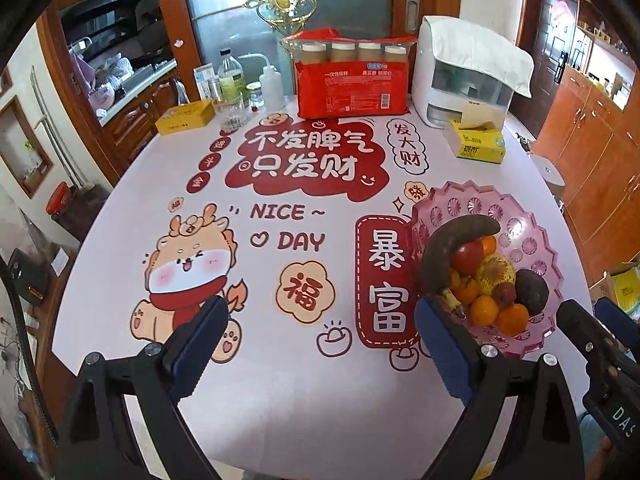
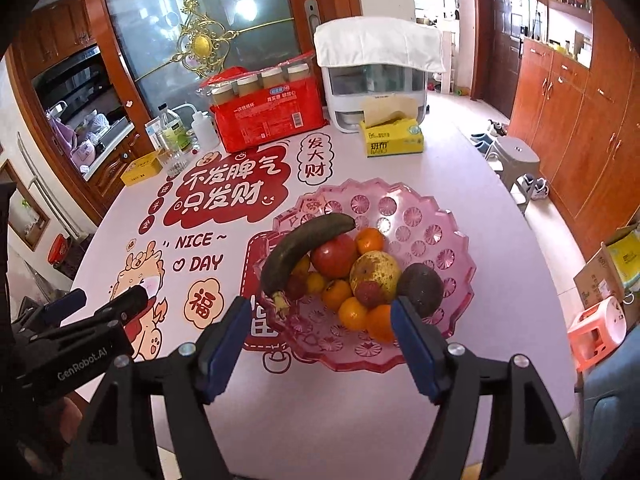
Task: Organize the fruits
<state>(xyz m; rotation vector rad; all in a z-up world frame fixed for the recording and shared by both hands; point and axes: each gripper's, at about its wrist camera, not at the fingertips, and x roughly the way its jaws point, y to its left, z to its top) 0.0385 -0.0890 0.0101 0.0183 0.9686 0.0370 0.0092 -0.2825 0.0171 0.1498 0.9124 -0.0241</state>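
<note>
A pink glass fruit bowl (image 2: 432, 216) stands on the table at the right; it also shows in the left wrist view (image 1: 532, 240). It holds a dark overripe banana (image 2: 304, 246), a red apple (image 2: 334, 256), a spotted yellow pear (image 2: 374, 272), a dark avocado (image 2: 420, 288), a lychee and several small oranges (image 2: 352, 312). My right gripper (image 2: 320, 344) is open and empty, just in front of the bowl's near rim. My left gripper (image 1: 320, 344) is open and empty over the tablecloth, left of the bowl.
The table wears a pink printed cloth (image 1: 280, 220). At the back stand a red pack of cups (image 1: 352, 80), a white appliance (image 1: 460, 80), a yellow tissue box (image 1: 478, 142), bottles and a glass (image 1: 232, 92), and a yellow box (image 1: 186, 116). Stools (image 2: 516, 160) stand at the right.
</note>
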